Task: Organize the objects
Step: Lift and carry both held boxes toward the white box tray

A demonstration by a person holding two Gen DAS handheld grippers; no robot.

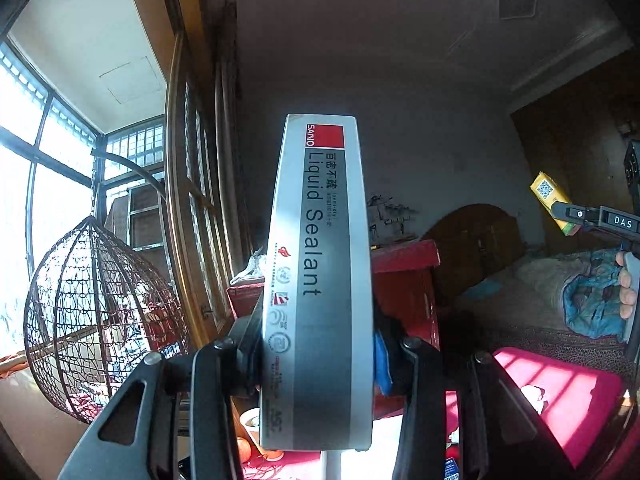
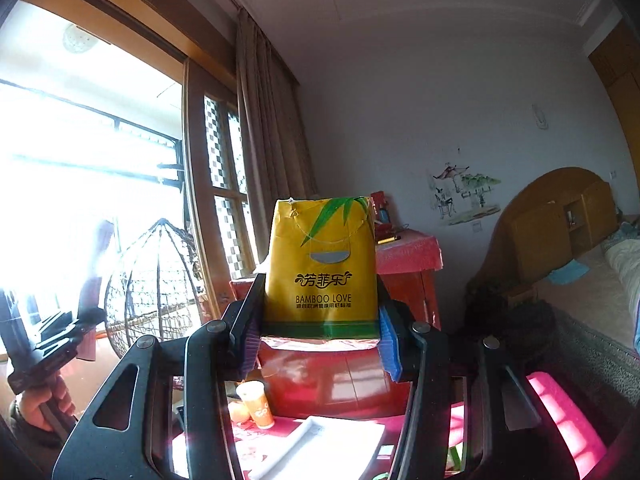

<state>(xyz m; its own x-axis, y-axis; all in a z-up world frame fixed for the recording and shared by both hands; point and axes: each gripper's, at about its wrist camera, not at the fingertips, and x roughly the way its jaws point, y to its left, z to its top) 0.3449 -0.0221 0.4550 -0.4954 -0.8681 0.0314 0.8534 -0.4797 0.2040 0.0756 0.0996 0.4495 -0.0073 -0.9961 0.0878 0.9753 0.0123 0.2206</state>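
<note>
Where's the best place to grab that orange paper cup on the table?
Judging from the right wrist view, grip the orange cup around its middle, coming level from the side. It stands upright, narrower at the base; an orange fruit crowds its left, so approach from the front.

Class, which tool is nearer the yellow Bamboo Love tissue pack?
Right. The right tool grips the yellow tissue pack; the left tool, off to one side, holds the Liquid Sealant box.

black claw (image 2: 320, 336) arms with round screws — blue ribbed pads (image 2: 390, 344), white "das" marking (image 1: 623, 222).
</note>
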